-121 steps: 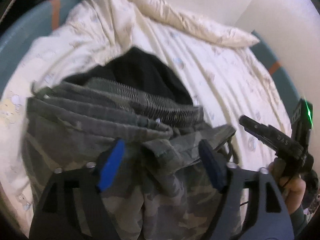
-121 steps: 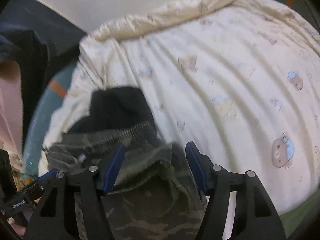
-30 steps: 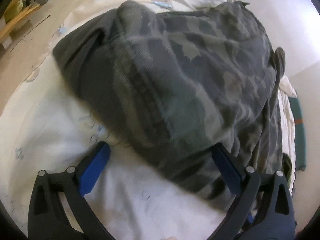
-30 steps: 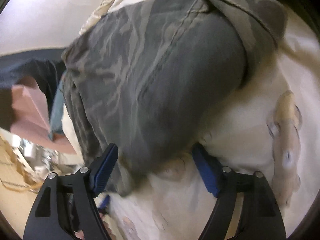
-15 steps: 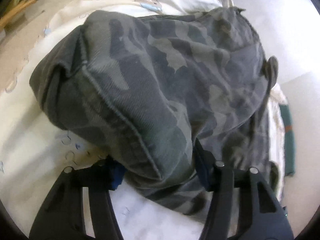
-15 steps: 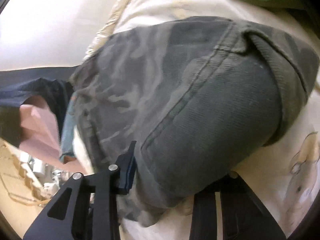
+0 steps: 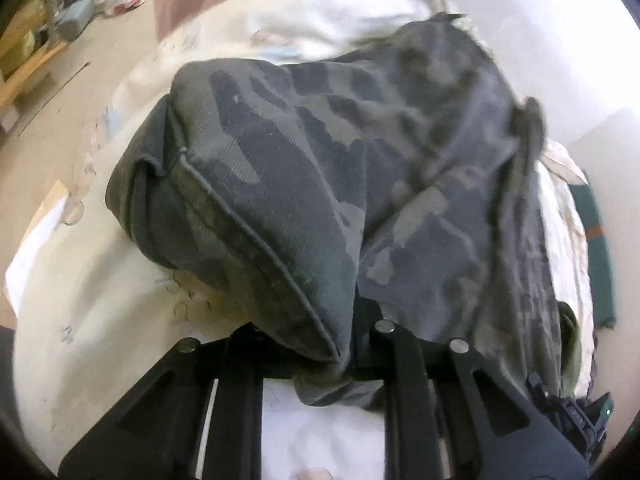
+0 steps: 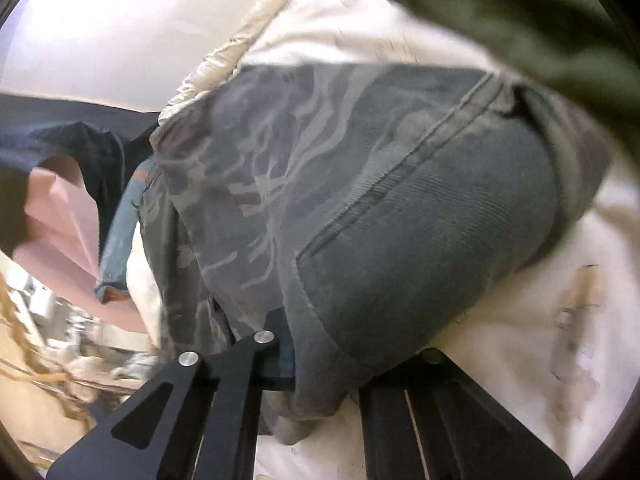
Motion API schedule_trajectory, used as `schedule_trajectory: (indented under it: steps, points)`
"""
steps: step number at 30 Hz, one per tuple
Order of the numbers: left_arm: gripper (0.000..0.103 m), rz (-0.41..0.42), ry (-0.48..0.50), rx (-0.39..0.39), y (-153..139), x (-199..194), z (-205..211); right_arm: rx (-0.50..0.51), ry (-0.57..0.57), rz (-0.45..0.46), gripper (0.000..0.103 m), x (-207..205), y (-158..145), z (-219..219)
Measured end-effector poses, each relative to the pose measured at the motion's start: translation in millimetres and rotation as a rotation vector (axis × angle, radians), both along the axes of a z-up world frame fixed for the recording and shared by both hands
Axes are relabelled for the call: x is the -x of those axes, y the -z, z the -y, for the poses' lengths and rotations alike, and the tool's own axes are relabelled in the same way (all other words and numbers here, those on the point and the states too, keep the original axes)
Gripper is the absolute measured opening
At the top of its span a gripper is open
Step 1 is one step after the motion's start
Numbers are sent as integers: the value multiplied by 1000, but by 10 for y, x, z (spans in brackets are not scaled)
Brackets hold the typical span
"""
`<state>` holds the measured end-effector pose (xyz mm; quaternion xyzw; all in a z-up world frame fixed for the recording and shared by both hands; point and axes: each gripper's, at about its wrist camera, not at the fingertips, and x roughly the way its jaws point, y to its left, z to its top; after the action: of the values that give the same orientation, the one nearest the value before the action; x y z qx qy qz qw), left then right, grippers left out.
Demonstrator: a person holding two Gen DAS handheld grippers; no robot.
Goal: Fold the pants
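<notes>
Left wrist view: left gripper has just been closing and is now clamped on the hem end of the camo pants, fabric bunched between the jaws at 6 o'clock. The pants fill the centre and run off toward 1 o'clock, lying on the cream bedsheet, which shows bare from 7 to 9 o'clock. Floor clutter sits at 10 o'clock, a green cloth at 3 o'clock. The other tool pokes in at 4 o'clock. Right wrist view: right gripper has likewise just been closing, jaws pinched on the other hem corner of the pants; the stitched seam runs from 6 toward 1 o'clock. The sheet is at 3 to 5 o'clock, an olive garment at 1 o'clock, a dark cloth over something pink at 9 o'clock. My read: this is the grab-and-lift for folding the leg ends up toward the waistband. To do it well: keep both hands level and evenly spaced so the hem edge stays taut, lift just enough to clear the sheet, carry along the length of the pants, no twist. Both grips look shallow near the corners, so go slowly; if one slips the fold skews. Lay down edge to edge before releasing.
</notes>
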<state>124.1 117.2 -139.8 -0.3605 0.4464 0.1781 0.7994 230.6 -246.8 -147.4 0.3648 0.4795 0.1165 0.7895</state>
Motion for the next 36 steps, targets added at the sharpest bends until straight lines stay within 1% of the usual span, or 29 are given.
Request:
schedule_trajectory:
  steps: [1, 4, 8, 10, 13, 16, 17, 19, 20, 21, 22, 23, 24, 26, 27, 29, 30, 31, 32, 33, 35, 36]
  points:
    - [13, 5, 4, -1, -62, 6, 20, 20, -2, 7, 5, 18, -59, -22]
    - [12, -7, 14, 13, -155, 118, 17, -5, -10, -7, 5, 165, -182, 20]
    - [11, -31, 20, 49, -235, 299, -5, -35, -14, 0, 5, 419, -340, 68]
    - [11, -42, 29, 54, -291, 347, 5, -31, -23, 2, 5, 545, -426, 39]
    - [11, -38, 57, 51, -405, 403, 0, -38, -25, 4, 5, 722, -487, 67]
    - [11, -27, 64, 103, -531, 492, -17, -81, -12, -7, 5, 856, -530, 113]
    - [11, -22, 72, 114, -578, 521, -22, -70, -20, 7, 5, 909, -599, 106]
    - [11, -6, 96, 127, -744, 636, -29, -69, -38, 28, 5, 1020, -734, 103]
    - [11, -9, 106, 155, -826, 718, -43, -68, -44, 28, 5, 1090, -796, 119]
    - [11, -16, 109, 174, -871, 787, -53, -90, -41, 13, 5, 1193, -844, 162]
    - [11, -26, 114, 184, -910, 852, -61, -109, -41, 2, 5, 1281, -877, 188]
    - [11, -42, 120, 200, -957, 997, -61, -115, -43, -4, 5, 1374, -919, 222]
    - [11, -56, 131, 201, -982, 1087, -49, -121, -41, -11, 5, 1475, -966, 263]
    - [11, -102, 154, 226, -998, 1363, -5, -142, -32, -43, 5, 1768, -1030, 372]
    - [11, -120, 172, 208, -1008, 1454, 29, -145, -29, -59, 5, 1895, -1034, 411]
    - [12, -182, 217, 141, -982, 1701, 124, -155, -21, -97, 5, 2127, -981, 482]
    - [14, -213, 231, 109, -945, 1726, 153, -151, -8, -123, 5, 2236, -915, 523]
    - [18, -246, 242, 83, -894, 1737, 181, -151, 1, -146, 5, 2294, -838, 556]
    - [19, -289, 255, 49, -795, 1734, 201, -151, 2, -168, 5, 2329, -733, 577]
    - [19, -307, 263, 24, -744, 1712, 208, -150, 6, -184, 6, 2345, -639, 593]
    - [25, -343, 300, -36, -679, 1642, 273, -156, 14, -217, 10, 2342, -413, 601]
    - [30, -356, 323, -55, -673, 1603, 315, -158, 19, -231, 10, 2351, -354, 605]
